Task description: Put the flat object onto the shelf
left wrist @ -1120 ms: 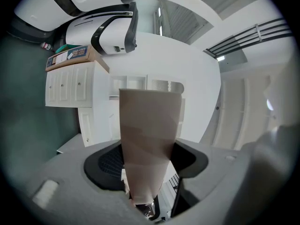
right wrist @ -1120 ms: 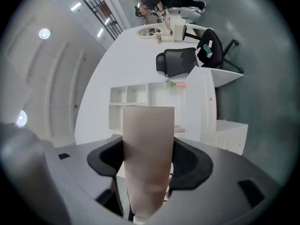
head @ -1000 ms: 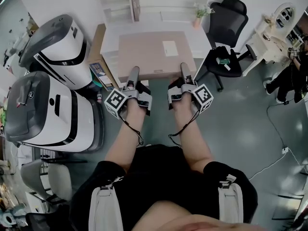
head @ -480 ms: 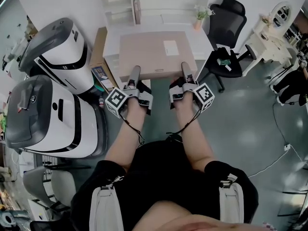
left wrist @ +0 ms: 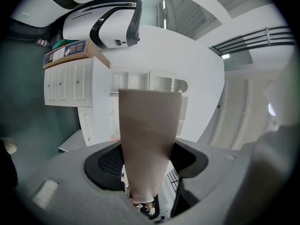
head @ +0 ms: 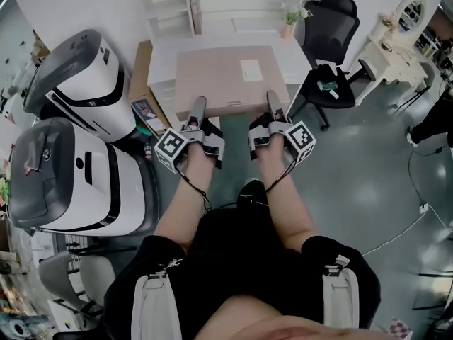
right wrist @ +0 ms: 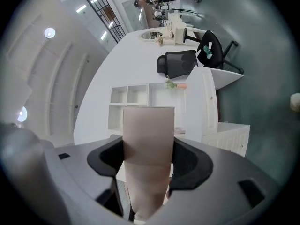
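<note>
The flat object is a wide, flat beige cardboard box (head: pixel 230 76) with a white label, held level in front of me. My left gripper (head: pixel 197 110) is shut on its near edge at the left, and my right gripper (head: pixel 273 105) is shut on the same edge at the right. In the left gripper view the box (left wrist: pixel 149 130) runs up from between the left gripper's (left wrist: pixel 148 175) jaws. The right gripper view shows the box (right wrist: pixel 148 139) clamped in the right gripper (right wrist: pixel 148 175). Beyond the box stands the white shelf unit (head: pixel 212 6) on a white desk (head: pixel 161 57).
Two large white and grey machines (head: pixel 81 69) (head: pixel 67 168) stand at the left. A brown carton (head: pixel 140 66) leans by the desk. A black office chair (head: pixel 333 30), a small plant (head: pixel 291 16) and a white dressing table (head: pixel 393 48) are to the right.
Both grippers keep their hold on the box, which stays level. My shoe now shows between my arms. The person at the right edge has moved almost out of view.
</note>
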The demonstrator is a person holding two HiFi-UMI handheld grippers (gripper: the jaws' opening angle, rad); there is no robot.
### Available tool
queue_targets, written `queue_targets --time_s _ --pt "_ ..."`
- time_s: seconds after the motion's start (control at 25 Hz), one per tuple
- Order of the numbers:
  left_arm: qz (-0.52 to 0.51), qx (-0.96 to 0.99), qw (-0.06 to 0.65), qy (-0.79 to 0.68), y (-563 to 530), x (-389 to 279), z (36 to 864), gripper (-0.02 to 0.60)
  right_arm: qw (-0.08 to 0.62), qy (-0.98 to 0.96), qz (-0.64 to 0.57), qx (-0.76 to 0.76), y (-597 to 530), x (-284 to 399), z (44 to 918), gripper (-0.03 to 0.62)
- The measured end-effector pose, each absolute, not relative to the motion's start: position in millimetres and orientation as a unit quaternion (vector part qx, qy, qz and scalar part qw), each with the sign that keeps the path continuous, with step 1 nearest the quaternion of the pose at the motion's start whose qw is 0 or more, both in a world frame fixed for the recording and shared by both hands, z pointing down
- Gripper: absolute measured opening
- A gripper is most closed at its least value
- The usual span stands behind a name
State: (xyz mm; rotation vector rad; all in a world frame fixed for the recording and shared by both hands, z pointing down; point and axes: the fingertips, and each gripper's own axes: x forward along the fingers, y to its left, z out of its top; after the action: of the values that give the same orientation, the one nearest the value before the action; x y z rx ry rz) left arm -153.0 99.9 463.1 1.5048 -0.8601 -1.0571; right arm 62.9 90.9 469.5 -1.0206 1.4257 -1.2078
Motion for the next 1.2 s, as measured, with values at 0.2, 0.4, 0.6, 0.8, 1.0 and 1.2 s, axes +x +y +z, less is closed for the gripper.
queue_targets --time_s 0.2,0.4,0.6,0.8,1.0,1.2 --pt "-0.437 0.638 0.527 -0.353 92.3 -151.6 468.8 0.288 0.493 0.586 -0.490 -0.417 85.6 64.0 475.2 0.281" --pt "-0.439 0.655 0.511 -0.343 82.5 -147.8 470.0 0.288 0.506 0.595 -0.477 -0.402 75.8 67.3 478.4 0.281" --pt "-0.443 0.661 0.503 -0.336 36.7 -135.4 454.8 0.288 0.510 0.603 -0.469 -0.395 30.3 79.4 461.8 0.281" --pt "-0.443 0.659 0.508 -0.335 -17.2 -123.4 455.1 0.288 0.508 0.605 -0.466 -0.398 -24.0 91.7 460.7 0.281" --pt "-0.447 0.657 0.506 -0.337 -76.1 -118.5 459.1 0.288 0.504 0.610 -0.466 -0.397 -85.4 96.4 462.6 0.282" --pt "-0.447 0.649 0.510 -0.345 -142.7 -111.3 459.0 0.288 0.497 0.608 -0.476 -0.396 -153.9 103.4 463.0 0.282"
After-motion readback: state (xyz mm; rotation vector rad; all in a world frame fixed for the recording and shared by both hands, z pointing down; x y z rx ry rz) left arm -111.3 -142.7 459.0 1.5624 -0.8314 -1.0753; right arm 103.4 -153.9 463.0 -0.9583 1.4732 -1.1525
